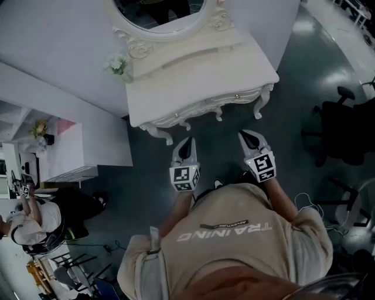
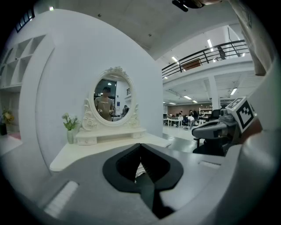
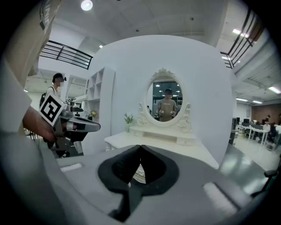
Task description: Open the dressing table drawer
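The white dressing table point(image 1: 193, 70) stands against a curved white wall, with an oval mirror point(image 1: 158, 12) on it. Its carved drawer front point(image 1: 205, 106) faces me and carries small knobs; the drawer is closed. My left gripper point(image 1: 188, 142) and right gripper point(image 1: 246, 136) hang side by side above the floor, a short way in front of the table, touching nothing. Both point at the drawer front with jaws shut and empty. The left gripper view has the table point(image 2: 101, 147) beyond the closed tips of the left gripper point(image 2: 140, 147). The right gripper view shows the table point(image 3: 149, 140) past the right gripper point(image 3: 140, 148).
A small vase of flowers point(image 1: 119, 65) stands on the table's left corner. A white shelf unit point(image 1: 70, 152) is on the left and a black office chair point(image 1: 343, 126) on the right. Another person point(image 1: 29, 220) stands at the lower left. Dark floor lies between me and the table.
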Demonstrator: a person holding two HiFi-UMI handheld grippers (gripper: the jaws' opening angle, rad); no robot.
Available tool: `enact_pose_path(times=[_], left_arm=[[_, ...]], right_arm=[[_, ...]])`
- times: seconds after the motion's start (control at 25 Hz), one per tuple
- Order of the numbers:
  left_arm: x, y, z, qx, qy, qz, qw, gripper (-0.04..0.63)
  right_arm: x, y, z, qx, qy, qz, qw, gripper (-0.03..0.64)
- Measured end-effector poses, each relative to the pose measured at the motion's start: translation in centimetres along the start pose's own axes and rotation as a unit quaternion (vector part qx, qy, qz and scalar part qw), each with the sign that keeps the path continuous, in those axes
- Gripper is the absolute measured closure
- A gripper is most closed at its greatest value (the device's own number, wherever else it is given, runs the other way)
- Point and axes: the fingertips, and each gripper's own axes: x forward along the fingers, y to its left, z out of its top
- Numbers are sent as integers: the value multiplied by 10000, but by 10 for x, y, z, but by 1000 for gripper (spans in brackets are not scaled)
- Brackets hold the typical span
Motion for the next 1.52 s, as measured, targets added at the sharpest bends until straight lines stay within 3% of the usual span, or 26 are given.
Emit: enact_pose_path(times=[0.2,0.36,0.52,0.68,0.8,0.96,1.08,1.32,1.52], left_arm=[[-19,23,-28,-119,266,42,9996,588],[2,32,-43,-205,446,28,9988,588],[37,11,-30,-208,396,-140,9989,588],[80,-26,-3,-147,274,-551,9980,588],[124,-54,-2,-248,409,-894,9948,588],[164,-65,12,-54,441,-663,9968,588],[181,-63,16,-182,469,-468,9976,588],[202,-44,-8,-505,919,-323,9940,588],[231,-19,-12,-407,861,-616,9936,588]], right_arm=[[0,7,1,461,-41,-224,9987,615],[-9,-4,-9,607,96,-323,9976,615],[-18,-28,-29,847,272,-461,9950,615],[0,-63,-10,561,36,-322,9979,615],[16,-101,-2,466,-100,-195,9987,615],[19,-145,-29,547,34,16,9985,615],[27,-175,-47,348,263,38,9990,615],[76,-203,-49,358,368,262,9983,615],[123,-232,-49,487,519,-88,9974,615]])
